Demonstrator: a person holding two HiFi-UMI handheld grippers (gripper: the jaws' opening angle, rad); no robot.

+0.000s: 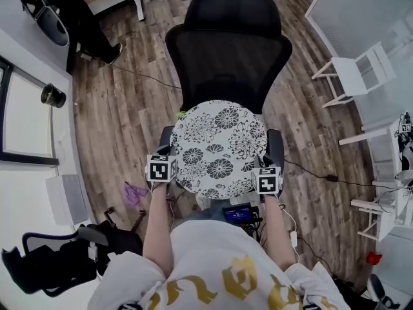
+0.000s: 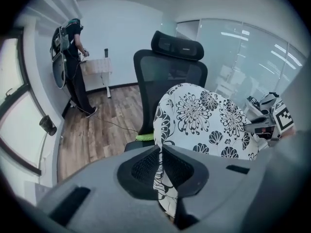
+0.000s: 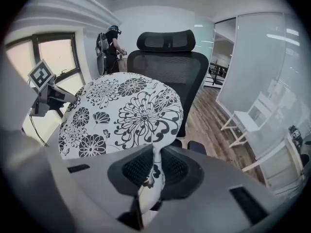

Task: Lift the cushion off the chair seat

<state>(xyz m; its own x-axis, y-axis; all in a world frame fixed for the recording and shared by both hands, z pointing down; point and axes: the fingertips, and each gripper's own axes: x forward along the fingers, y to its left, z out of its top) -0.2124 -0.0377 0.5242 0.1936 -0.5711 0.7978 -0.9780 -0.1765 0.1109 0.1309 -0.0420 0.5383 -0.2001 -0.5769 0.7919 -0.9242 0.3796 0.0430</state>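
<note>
A round white cushion (image 1: 219, 148) with black flower print hangs in the air above the seat of a black mesh office chair (image 1: 227, 50). My left gripper (image 1: 169, 173) is shut on the cushion's left edge; in the left gripper view the fabric (image 2: 194, 118) is pinched between the pads at the gripper (image 2: 161, 171). At the opposite edge my right gripper (image 1: 261, 178) is shut on the cushion too, and the right gripper view shows the cushion (image 3: 124, 113) with its hem clamped in the gripper (image 3: 154, 171). The seat itself is mostly hidden beneath the cushion.
Wooden floor surrounds the chair. A cable (image 1: 322, 176) runs across it at the right, near white chairs (image 1: 352, 76). A second black chair (image 1: 58, 263) lies at the lower left. A person (image 2: 73, 67) stands by a white desk in the back. A green item (image 2: 145, 137) lies on the seat.
</note>
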